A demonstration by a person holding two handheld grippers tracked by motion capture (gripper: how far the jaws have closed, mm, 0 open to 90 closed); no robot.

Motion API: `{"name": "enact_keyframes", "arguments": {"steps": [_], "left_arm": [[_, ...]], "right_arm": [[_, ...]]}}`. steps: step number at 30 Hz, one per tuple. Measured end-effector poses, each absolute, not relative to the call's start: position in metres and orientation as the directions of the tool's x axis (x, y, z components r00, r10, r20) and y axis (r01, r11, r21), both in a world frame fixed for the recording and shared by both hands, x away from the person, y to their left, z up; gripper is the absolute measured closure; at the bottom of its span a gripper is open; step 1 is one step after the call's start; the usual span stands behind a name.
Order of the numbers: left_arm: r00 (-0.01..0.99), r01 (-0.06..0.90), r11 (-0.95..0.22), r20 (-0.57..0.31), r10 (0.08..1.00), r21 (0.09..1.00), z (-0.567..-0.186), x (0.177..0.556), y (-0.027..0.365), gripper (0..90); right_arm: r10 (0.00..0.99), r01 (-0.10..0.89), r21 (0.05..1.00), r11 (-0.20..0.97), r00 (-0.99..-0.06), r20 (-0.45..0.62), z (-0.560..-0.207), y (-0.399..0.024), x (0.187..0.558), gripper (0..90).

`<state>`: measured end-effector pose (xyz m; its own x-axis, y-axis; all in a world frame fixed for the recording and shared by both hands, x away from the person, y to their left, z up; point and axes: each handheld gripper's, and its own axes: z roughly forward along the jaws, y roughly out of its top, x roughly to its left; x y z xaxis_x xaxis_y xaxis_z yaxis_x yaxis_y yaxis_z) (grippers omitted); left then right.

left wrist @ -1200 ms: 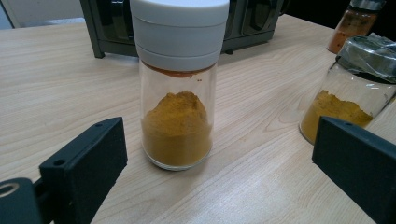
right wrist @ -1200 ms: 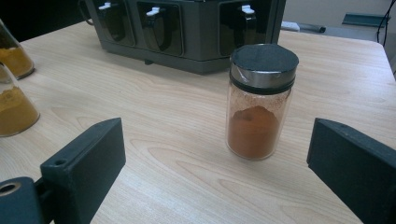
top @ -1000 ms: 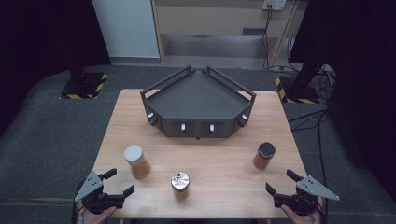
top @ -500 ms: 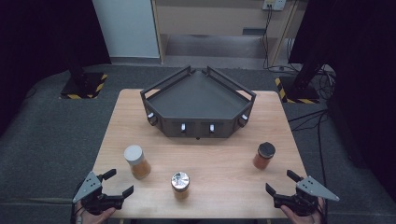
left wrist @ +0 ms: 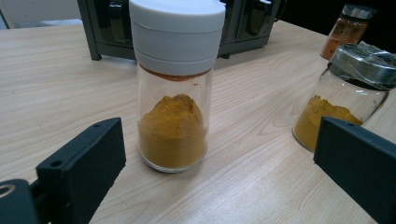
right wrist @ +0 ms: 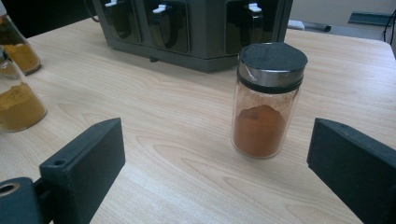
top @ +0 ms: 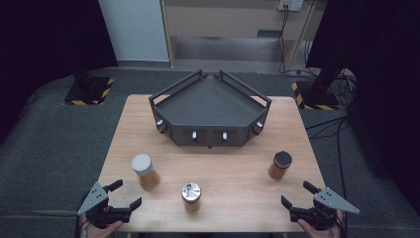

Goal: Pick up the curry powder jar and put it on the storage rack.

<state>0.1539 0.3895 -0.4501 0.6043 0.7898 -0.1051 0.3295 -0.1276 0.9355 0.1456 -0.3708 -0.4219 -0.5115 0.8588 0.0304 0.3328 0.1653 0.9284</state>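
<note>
I'm holding my left gripper [top: 125, 195] at the table's [top: 233, 168] near-left corner, jaws spread wide and gripping nothing. The white-capped jar [top: 144, 171] is standing upright just ahead of it, lined up with the gap between my fingers [left wrist: 81, 161] but not yet between them, nothing touching. My right gripper [top: 297, 194] is sitting at the near-right corner, jaws also spread wide and empty. The black-capped jar [top: 280, 165] is standing upright ahead of that gap, a little toward its right finger [right wrist: 352, 158], apart from both. The silver-capped jar [top: 191, 196] is standing between my two grippers, the rack [top: 210, 109] beyond.
</note>
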Motion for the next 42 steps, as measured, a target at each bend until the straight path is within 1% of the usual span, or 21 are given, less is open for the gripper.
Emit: {"name": "enact_keyframes", "arguments": {"steps": [17, 28, 42], "left_arm": [[0.609, 0.339, -0.135, -0.107, 0.786, 0.931, -0.443, 0.155, 0.387, 1.7], [0.625, 0.317, -0.151, -0.087, 0.775, 0.936, -0.427, 0.155, 0.390, 2.0], [0.640, 0.329, -0.187, -0.073, 0.765, 0.925, -0.403, 0.166, 0.405, 2.0]], "right_arm": [[0.860, 0.340, 0.927, 0.160, -0.509, 0.038, -0.422, -0.371, 0.147, 4.4], [0.859, 0.343, 0.925, 0.162, -0.511, 0.040, -0.422, -0.371, 0.147, 4.5], [0.855, 0.344, 0.924, 0.168, -0.517, 0.037, -0.422, -0.371, 0.148, 5.1]]}}
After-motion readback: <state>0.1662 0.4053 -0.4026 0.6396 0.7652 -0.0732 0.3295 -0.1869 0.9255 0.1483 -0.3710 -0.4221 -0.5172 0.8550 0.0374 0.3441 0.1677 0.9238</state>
